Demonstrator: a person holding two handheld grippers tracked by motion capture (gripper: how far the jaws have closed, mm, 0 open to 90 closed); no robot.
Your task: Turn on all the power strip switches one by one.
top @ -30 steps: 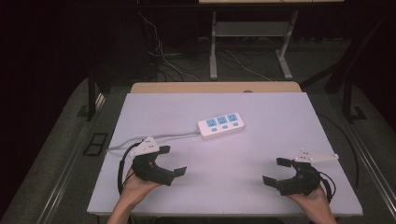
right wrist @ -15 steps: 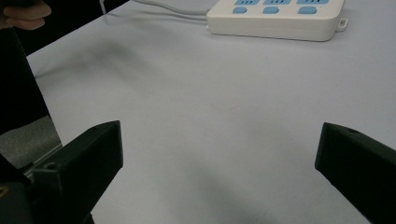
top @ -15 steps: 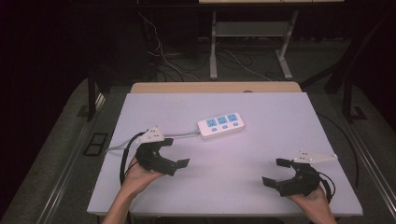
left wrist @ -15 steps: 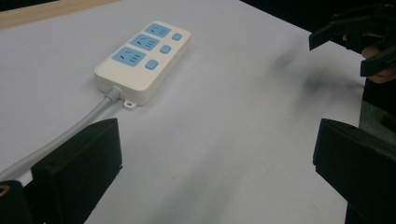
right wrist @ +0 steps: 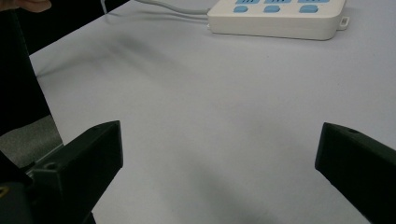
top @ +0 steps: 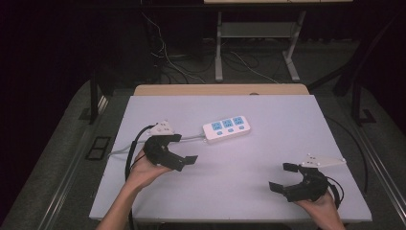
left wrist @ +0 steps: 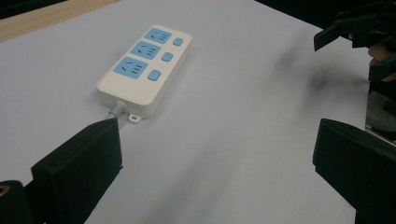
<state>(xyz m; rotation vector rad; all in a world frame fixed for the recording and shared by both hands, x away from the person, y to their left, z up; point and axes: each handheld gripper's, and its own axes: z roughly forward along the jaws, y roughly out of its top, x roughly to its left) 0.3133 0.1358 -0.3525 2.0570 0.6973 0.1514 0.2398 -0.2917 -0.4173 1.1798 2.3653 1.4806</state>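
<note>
- The power strip lies flat on the white table, a little left of the middle and towards the far side, at a slight slant.
- It is white with three blue sockets and a blue button beside each, seen clearly in the left gripper view.
- Its grey cord leaves the left end and runs across the table towards the left edge.
- The left gripper is held above the table near the cord end of the strip, not touching it; its jaws stand wide apart with nothing between them.
- In the left gripper view the tip of one jaw sits just in front of the spot where the cord enters the strip.
- The right gripper is near the front right of the table, well apart from the strip, its jaws wide and empty.
- In the right gripper view the strip lies far ahead at the top, with bare table between the jaws.
</note>
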